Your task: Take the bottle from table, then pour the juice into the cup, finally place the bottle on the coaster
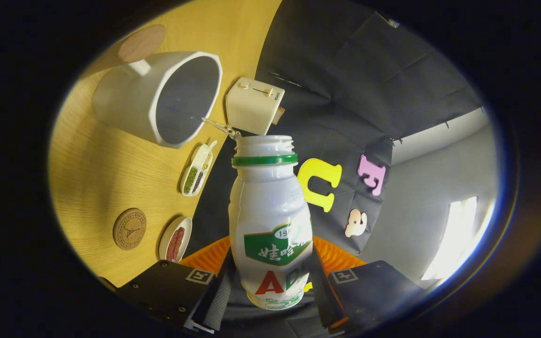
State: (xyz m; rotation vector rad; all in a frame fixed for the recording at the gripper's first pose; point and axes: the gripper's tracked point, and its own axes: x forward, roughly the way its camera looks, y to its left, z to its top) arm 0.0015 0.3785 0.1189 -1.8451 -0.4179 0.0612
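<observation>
Gripping bottle [270, 220], hand-held gripper [270, 286], seemingly near cup [158, 96] rim.

Your gripper [270, 286] holds the bottle [270, 220] between its jaws, both sides pressing on the lower body, and the open mouth of the bottle points ahead, at 12 o'clock. From the bottle mouth, the cup [158, 96] lies at 10 o'clock on the desk [96, 173], with its opening turned toward you. Beyond the cup, at 11 o'clock, you see one round coaster [142, 42]. A toaster [254, 105] sits just ahead of the mouth, near 12 o'clock. A divided dish [197, 169] lies at 9 o'clock beside the bottle neck. At 8 o'clock a small plate [175, 239] lies, and a second coaster [129, 228] is just to its left.
</observation>
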